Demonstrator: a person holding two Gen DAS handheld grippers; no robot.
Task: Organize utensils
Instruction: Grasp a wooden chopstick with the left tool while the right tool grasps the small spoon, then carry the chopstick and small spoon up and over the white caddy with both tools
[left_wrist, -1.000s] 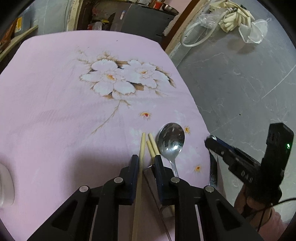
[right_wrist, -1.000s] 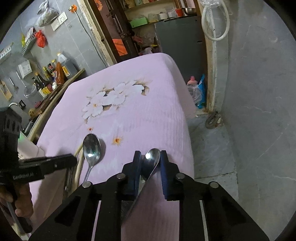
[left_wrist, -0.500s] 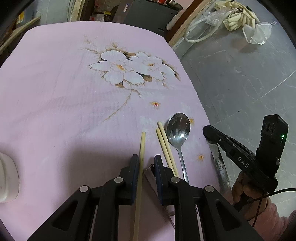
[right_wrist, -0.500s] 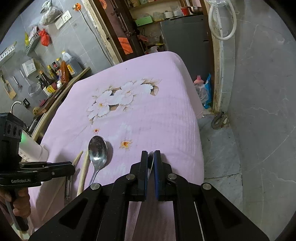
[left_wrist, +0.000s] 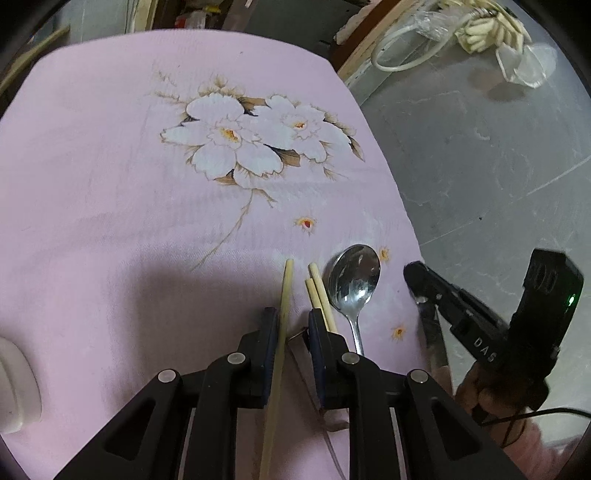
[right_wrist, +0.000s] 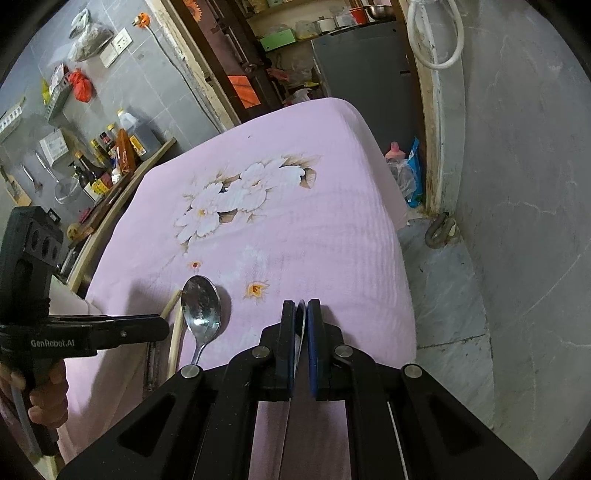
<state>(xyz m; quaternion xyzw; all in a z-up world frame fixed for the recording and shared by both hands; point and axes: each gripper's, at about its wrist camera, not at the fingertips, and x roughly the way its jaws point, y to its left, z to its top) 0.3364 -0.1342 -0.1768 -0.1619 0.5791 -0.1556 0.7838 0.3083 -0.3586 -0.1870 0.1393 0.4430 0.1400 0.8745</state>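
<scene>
My right tool clamps a spoon edge-on above the pink table; my left tool pinches a chopstick; I'd lay both parallel beside the resting spoon and chopstick pair.

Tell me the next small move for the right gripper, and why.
Probably lift it slightly: the right gripper has its jaws shut on the second spoon, held edge-on. Then carry it toward the spoon lying beside the chopsticks on the pink cloth.
</scene>
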